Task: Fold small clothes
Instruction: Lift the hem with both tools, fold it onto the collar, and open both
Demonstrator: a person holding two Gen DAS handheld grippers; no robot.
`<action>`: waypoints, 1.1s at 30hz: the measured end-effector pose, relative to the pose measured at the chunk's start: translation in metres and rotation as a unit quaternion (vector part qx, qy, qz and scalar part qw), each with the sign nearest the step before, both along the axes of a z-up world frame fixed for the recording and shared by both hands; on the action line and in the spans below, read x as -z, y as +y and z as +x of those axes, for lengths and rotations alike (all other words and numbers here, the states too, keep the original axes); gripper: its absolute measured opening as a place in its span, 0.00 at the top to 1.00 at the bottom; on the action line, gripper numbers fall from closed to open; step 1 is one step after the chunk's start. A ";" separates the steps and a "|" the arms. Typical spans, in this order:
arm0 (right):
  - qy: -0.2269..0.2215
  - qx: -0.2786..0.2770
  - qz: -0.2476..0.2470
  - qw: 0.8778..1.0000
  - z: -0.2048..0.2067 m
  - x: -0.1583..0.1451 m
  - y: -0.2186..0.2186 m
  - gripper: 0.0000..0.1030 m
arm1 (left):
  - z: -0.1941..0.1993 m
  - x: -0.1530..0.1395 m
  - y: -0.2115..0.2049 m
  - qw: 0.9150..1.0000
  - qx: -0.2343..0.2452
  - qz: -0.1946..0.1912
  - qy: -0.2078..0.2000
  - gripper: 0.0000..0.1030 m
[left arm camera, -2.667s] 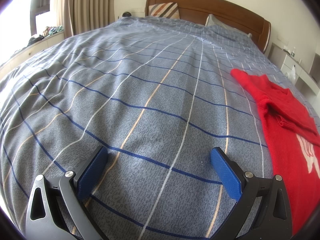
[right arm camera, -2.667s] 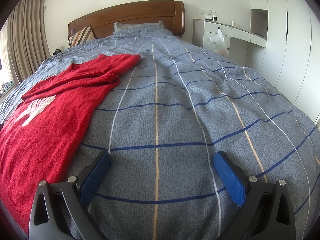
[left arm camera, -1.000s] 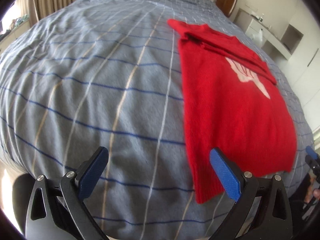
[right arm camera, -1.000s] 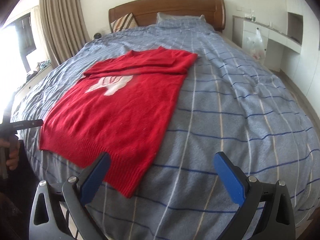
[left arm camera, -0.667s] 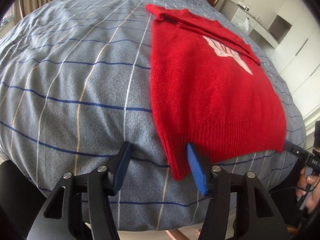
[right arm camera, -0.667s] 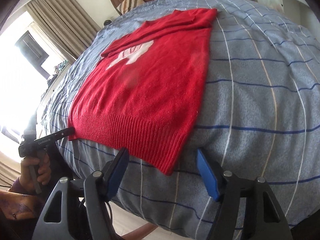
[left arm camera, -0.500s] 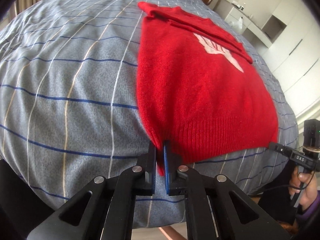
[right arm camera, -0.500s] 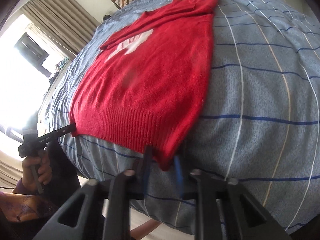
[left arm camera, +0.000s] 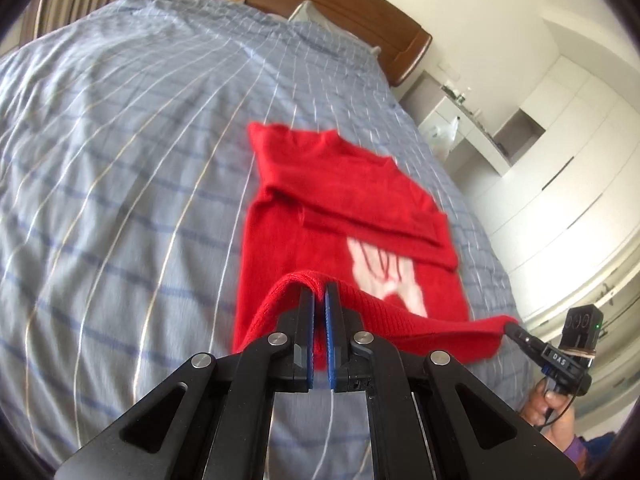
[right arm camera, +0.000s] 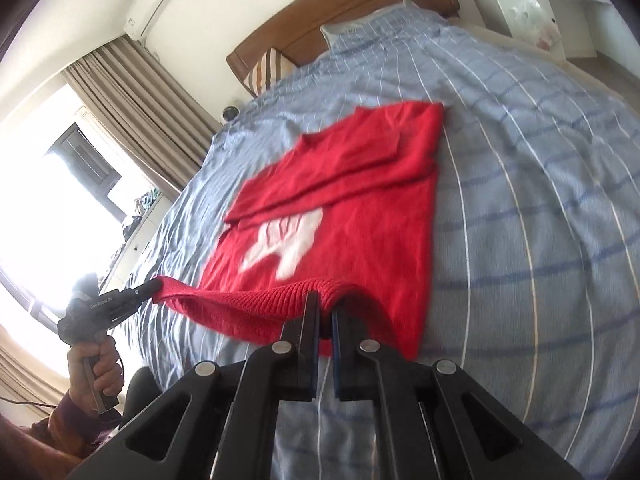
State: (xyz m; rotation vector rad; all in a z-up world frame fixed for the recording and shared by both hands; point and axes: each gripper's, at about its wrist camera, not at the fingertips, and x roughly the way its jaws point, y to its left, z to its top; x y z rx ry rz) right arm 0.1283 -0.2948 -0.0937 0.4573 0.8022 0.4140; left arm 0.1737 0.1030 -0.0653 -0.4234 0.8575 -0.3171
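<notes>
Red sweater (left arm camera: pixel 344 200) hem in both grippers

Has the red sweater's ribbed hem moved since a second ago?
Yes. The hem, then flat at the bed's near edge, now hangs lifted above the blue striped bedspread, pinched by both tongs, left and right.

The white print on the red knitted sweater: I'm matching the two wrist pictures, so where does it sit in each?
Left wrist view: the white print lies right of centre, just beyond the lifted ribbed hem of the red knitted sweater.
Right wrist view: the print lies left of centre, above the lifted hem.
Shared landmark: the brown wooden headboard, at the top in both.
</notes>
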 end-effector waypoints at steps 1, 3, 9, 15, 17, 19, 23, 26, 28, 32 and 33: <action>-0.011 0.006 -0.002 1.000 0.018 -0.005 -0.003 0.95 | 0.021 -0.001 -0.003 1.000 -0.005 0.002 -0.002 0.98; -0.026 0.018 -0.004 0.999 0.056 -0.012 -0.006 0.95 | 0.063 -0.004 -0.010 1.000 -0.017 0.012 -0.006 0.98; -0.021 0.039 -0.016 0.999 0.186 -0.011 -0.016 0.95 | 0.178 0.011 -0.024 0.997 -0.057 0.042 0.014 0.97; 0.008 0.054 -0.035 0.998 0.271 0.022 -0.019 0.95 | 0.245 0.041 -0.031 0.994 -0.073 0.075 0.040 0.91; 0.017 0.055 -0.033 0.998 0.286 0.035 -0.020 0.94 | 0.255 0.049 -0.031 0.991 -0.085 0.086 0.052 0.73; 0.027 0.064 -0.027 0.997 0.294 0.044 -0.023 0.79 | 0.261 0.052 -0.024 0.989 -0.105 0.088 0.060 0.31; 0.016 0.086 -0.011 0.996 0.284 0.041 -0.036 0.50 | 0.244 0.044 0.002 0.988 -0.135 0.064 0.043 0.18; 0.003 0.079 -0.031 0.996 0.268 0.028 -0.039 0.50 | 0.218 0.037 0.013 0.988 -0.132 0.077 0.037 0.18; -0.008 0.059 -0.052 0.997 0.247 0.018 -0.036 0.50 | 0.196 0.034 0.016 0.988 -0.122 0.092 0.033 0.18; -0.021 0.007 -0.109 0.994 0.191 0.008 -0.019 0.50 | 0.134 0.033 0.010 0.987 -0.087 0.136 0.019 0.13; -0.024 -0.001 -0.127 0.992 0.172 0.008 -0.014 0.49 | 0.113 0.035 0.007 0.985 -0.081 0.150 0.017 0.11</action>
